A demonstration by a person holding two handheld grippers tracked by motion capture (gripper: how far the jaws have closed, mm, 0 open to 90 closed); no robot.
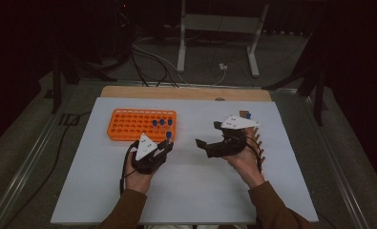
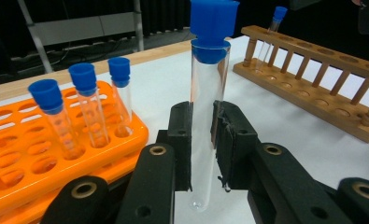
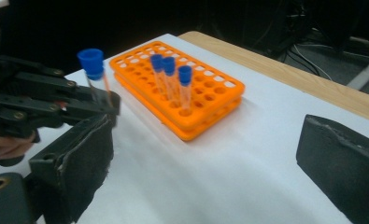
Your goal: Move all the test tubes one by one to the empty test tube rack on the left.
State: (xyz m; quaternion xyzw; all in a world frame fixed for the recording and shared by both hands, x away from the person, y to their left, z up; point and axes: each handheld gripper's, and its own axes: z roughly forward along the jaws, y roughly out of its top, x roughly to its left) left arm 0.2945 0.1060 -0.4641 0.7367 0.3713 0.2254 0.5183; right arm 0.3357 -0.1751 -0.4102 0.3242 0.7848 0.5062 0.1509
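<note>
A clear test tube [image 2: 205,116] with a blue cap [image 2: 213,23] stands upright between the jaws of my left gripper [image 2: 204,140], which is shut on it. From above, the left gripper [image 1: 167,144] sits just off the near right corner of the orange rack [image 1: 129,125]. Three blue-capped tubes [image 1: 161,123] stand in that rack's right end. My right gripper [image 1: 208,133] is open and holds nothing, right of centre, its jaws pointing left toward the rack. In the right gripper view its jaws [image 3: 210,140] stand wide apart, with the held tube [image 3: 97,77] at the left.
A wooden tube rack [image 2: 313,93] holding one capped tube [image 2: 275,23] lies to the right, behind the right gripper. A white mat [image 1: 186,181] covers the table. Cables and a metal stand [image 1: 217,28] lie on the floor beyond the far edge.
</note>
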